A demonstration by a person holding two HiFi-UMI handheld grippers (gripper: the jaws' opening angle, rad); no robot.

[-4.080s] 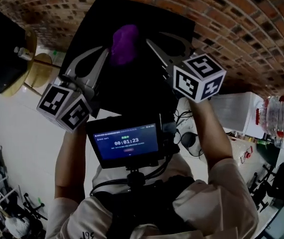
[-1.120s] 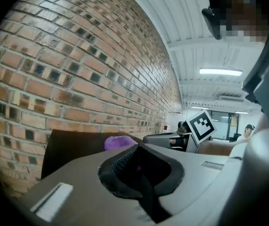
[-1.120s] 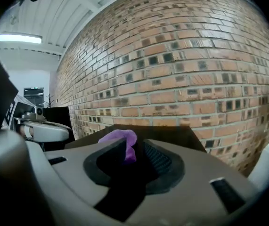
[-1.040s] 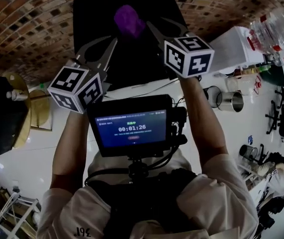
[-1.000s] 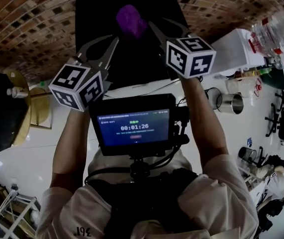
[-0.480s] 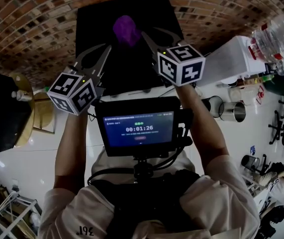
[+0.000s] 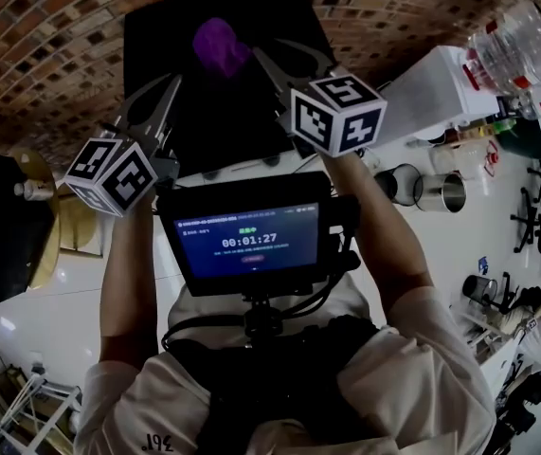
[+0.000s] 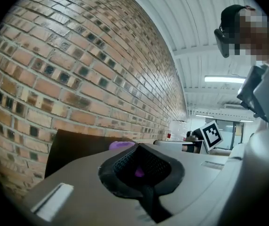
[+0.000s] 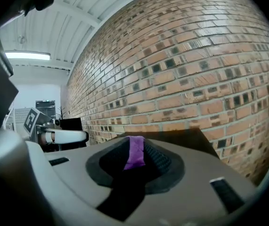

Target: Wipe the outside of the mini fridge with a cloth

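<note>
Purple cloth, bunched on the black mini fridge for wiping, pinched in right gripper, jaws just tightened; left gripper clenched empty, spare alongside

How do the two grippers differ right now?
The right gripper has jaws that have just been closing and pinch the purple cloth; the left gripper has jaws shut on nothing. The right gripper reaches the cloth; the left gripper ends short of it, to its left. Both point across the fridge top.
</note>
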